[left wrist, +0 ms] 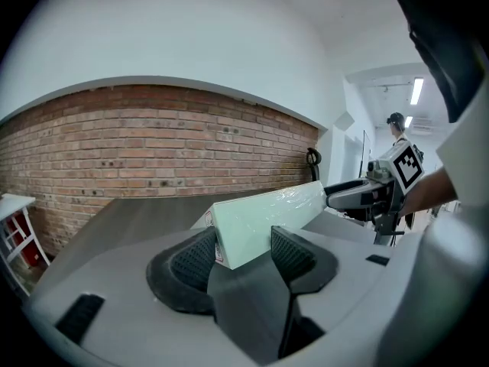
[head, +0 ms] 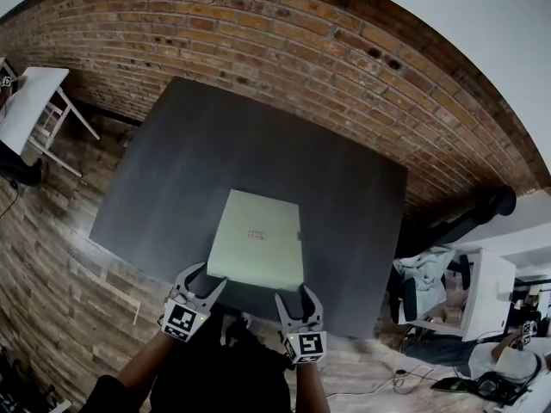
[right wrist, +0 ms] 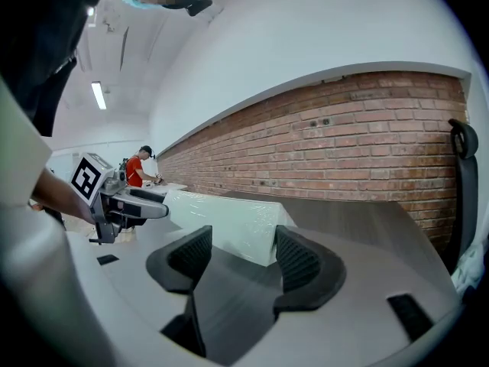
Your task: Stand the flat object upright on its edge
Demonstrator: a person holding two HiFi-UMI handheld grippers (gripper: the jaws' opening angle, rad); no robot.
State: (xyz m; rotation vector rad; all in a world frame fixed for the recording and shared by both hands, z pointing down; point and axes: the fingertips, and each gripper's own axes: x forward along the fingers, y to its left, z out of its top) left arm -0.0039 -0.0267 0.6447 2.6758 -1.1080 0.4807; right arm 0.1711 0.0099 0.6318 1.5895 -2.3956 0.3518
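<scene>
The box [head: 256, 239] is lying mostly flat near the front of the dark table [head: 172, 170], with its long near edge sitting in both claws and its far edge pointing away from them toward the brick wall [head: 258, 33]. That near edge seems to be tilting up off the tabletop, though I cannot tell how far.

The left claw [head: 207, 279] is grasping the box's near left corner. In the left gripper view the pale, film-wrapped box [left wrist: 267, 209] is wedging between the wide-spread pads of this claw [left wrist: 243, 251]. A small label is showing on the box's short end against the left pad, and the long side is running off to the right across the other pad.

The right claw [head: 294, 295] is gripping the near right corner in the same way. In its own view the box [right wrist: 229, 220] is filling the gap of this claw [right wrist: 241, 254], with the corner pressing the right pad.

Each claw is showing in the other's view at the far end of the box, the right one [left wrist: 330, 197] and the left one [right wrist: 162, 211].

Well to the left of the left claw, a white desk [head: 30, 101] is standing on the wood floor [head: 60, 265]. Beyond the left claw, a person in a red shirt [right wrist: 137, 170] is standing far off.
</scene>
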